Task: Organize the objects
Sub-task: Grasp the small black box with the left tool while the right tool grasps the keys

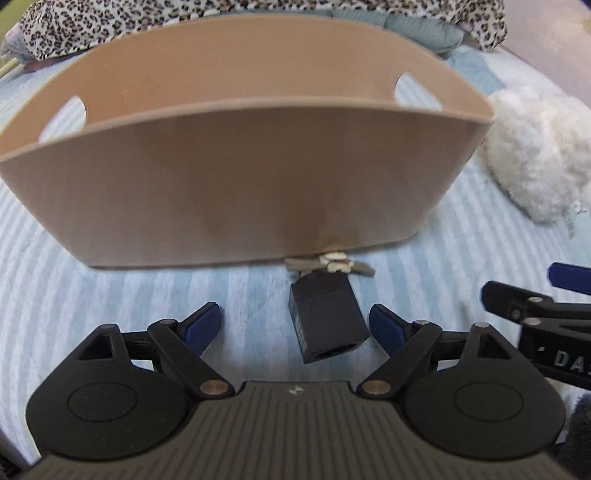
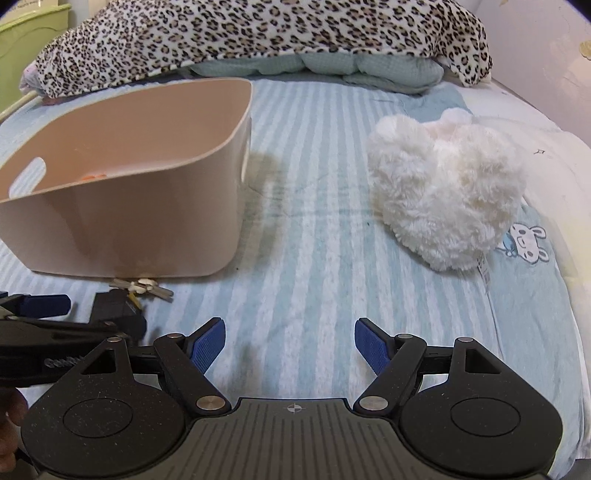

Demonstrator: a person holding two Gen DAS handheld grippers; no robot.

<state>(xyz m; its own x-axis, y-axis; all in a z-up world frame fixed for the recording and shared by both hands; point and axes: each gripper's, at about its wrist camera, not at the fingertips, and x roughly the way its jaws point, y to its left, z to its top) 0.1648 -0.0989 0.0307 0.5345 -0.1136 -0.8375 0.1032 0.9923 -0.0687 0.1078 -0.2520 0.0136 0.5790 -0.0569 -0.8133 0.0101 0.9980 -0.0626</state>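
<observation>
A beige plastic bin with handle cut-outs stands on the striped bed; it also shows at the left of the right wrist view. A black key fob with keys lies just in front of the bin, between the open fingers of my left gripper, slightly right of centre. It shows in the right wrist view too, partly hidden by the left gripper. A white fluffy plush toy lies to the right, also in the left wrist view. My right gripper is open and empty over the bed.
A leopard-print blanket and a pale green quilt lie piled at the back of the bed. A green container is at the far left. A small orange item lies inside the bin.
</observation>
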